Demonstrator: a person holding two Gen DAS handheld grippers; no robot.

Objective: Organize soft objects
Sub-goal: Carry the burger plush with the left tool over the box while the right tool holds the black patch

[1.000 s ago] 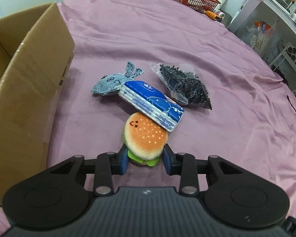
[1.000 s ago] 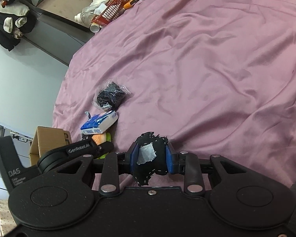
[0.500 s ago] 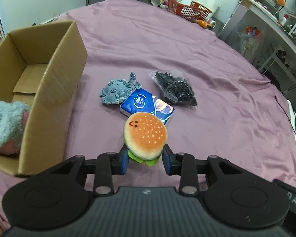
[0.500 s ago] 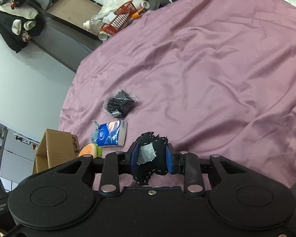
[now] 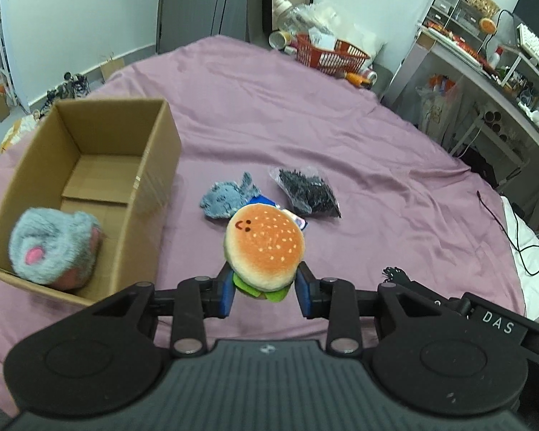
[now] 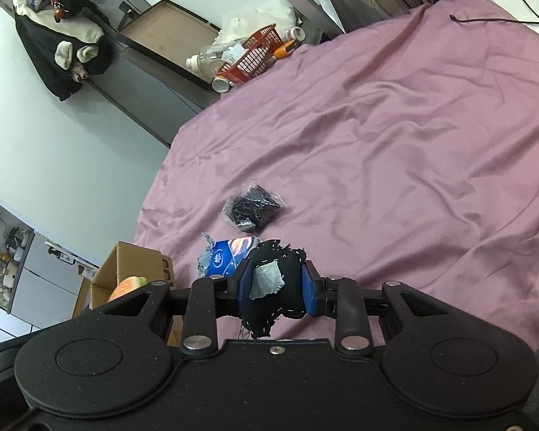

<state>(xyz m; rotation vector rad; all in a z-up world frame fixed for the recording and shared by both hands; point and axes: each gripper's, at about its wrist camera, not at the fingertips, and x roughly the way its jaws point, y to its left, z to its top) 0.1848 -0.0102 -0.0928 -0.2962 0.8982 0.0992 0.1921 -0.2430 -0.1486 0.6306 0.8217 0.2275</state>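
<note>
My left gripper [image 5: 264, 292] is shut on a plush hamburger [image 5: 265, 248] and holds it above the purple cloth, right of an open cardboard box [image 5: 151, 165]. A grey and pink plush [image 5: 54, 248] lies inside the box. A grey-blue plush fish [image 5: 226, 199], a blue tissue pack [image 6: 233, 256] and a clear bag of black pieces [image 5: 309, 195] lie on the cloth beyond the hamburger. My right gripper [image 6: 275, 287] is shut on a black fabric piece [image 6: 280, 294] with a grey patch, held above the cloth. The box [image 6: 133, 269] also shows in the right wrist view.
The bed's purple cloth [image 5: 377, 165] stretches wide to the right and back. A red basket [image 5: 327, 57] with bottles stands at the far edge. A desk and shelves [image 5: 485, 82] line the right side. A black cable [image 5: 514, 230] lies at the right edge.
My left gripper has risen and pulled back with the hamburger, so the box's inside and the plush in it now show. My right gripper has risen too, still holding the black fabric.
</note>
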